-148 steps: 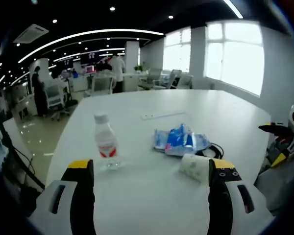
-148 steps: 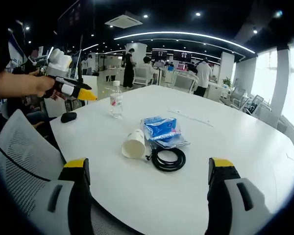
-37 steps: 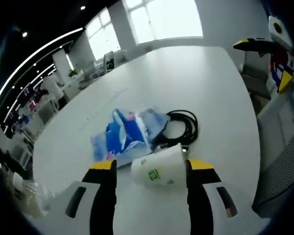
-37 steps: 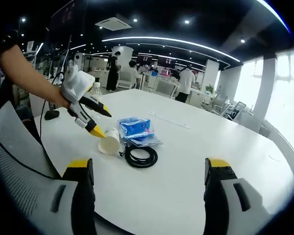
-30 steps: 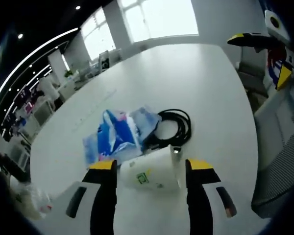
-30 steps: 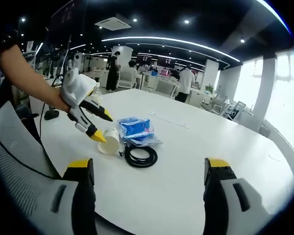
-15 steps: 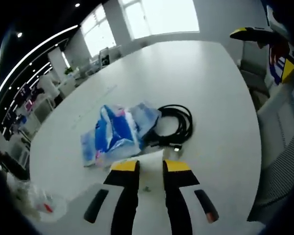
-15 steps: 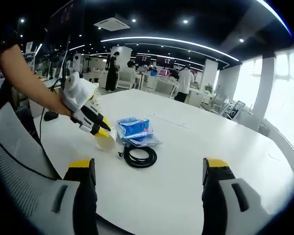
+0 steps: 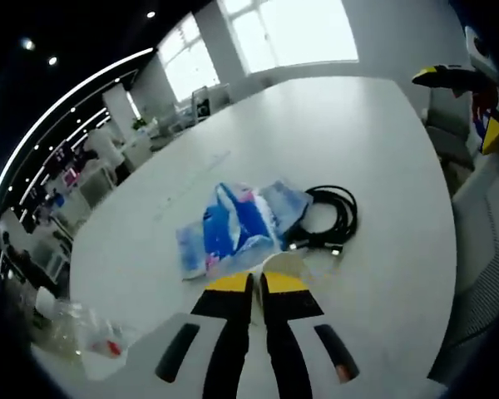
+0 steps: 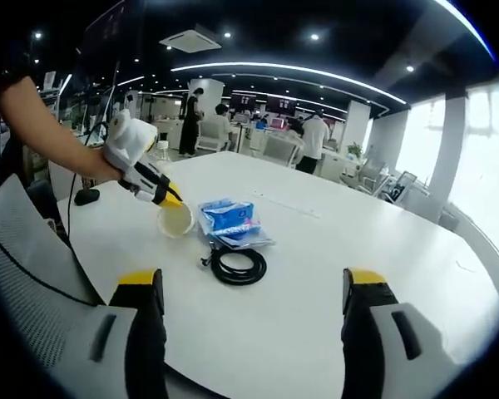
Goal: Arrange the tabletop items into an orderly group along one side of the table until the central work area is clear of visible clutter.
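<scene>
Now the left tongs (image 9: 251, 283) are pressed almost together, pinching the wall of the white paper cup (image 10: 175, 219); from the right gripper view the cup hangs off the yellow tips with its open mouth facing the camera, apparently raised just clear of the white worktop (image 10: 333, 249). In the left gripper view a sliver of its rim pokes out just past the tips at about 1 o'clock. Gripping the thin wall rather than the whole body looks deliberate: it gives a firm hold on a light, crushable thing so it can be carried to the edge group.

The right tongs (image 10: 254, 287) are spread wide and empty, waiting low at 6 o'clock of their own view, well apart from the clutter.

That clutter sits mid-worktop: a crinkled blue-and-white plastic packet (image 10: 229, 218) with a coiled black cable (image 10: 237, 266) just beside it, the cable's end touching the packet's edge. In the left gripper view a clear plastic water bottle with a red label (image 9: 91, 337) lies blurred toward 8 o'clock, near the worktop edge, a likely anchor for the tidy row. A small black object (image 10: 86, 196) rests off at 9 o'clock in the right gripper view; whether it is on this worktop, I cannot tell.

The surface is broad, pale and glossy, the room an open office with curved ceiling light strips, bright windows, and people standing far behind.
</scene>
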Tool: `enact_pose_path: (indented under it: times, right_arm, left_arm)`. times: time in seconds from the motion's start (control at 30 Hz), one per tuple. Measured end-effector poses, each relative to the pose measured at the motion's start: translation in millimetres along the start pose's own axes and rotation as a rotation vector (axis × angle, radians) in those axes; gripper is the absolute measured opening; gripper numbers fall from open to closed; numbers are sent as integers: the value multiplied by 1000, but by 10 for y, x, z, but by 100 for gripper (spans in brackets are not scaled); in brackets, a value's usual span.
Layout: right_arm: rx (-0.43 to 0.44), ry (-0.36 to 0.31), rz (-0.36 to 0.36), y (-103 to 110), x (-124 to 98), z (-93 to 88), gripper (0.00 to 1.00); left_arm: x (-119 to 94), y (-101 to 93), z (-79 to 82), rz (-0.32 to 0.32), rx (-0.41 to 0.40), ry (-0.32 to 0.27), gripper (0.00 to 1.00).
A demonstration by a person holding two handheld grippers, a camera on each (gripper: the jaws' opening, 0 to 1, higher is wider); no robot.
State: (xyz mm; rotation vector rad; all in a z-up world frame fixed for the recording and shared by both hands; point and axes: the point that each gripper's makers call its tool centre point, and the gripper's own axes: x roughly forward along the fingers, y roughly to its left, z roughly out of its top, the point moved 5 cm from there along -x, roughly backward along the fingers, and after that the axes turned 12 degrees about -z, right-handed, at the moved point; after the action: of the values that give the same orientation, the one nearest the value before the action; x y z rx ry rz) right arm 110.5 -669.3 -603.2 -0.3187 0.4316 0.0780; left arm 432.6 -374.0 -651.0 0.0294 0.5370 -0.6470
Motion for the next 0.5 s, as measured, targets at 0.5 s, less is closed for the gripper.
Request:
enact_pose_path:
  times: [0.5]
  right_arm:
    - [5, -10, 2, -1, -2, 20, 87]
  left_arm:
    - [-20, -49, -48, -25, 61, 65, 0]
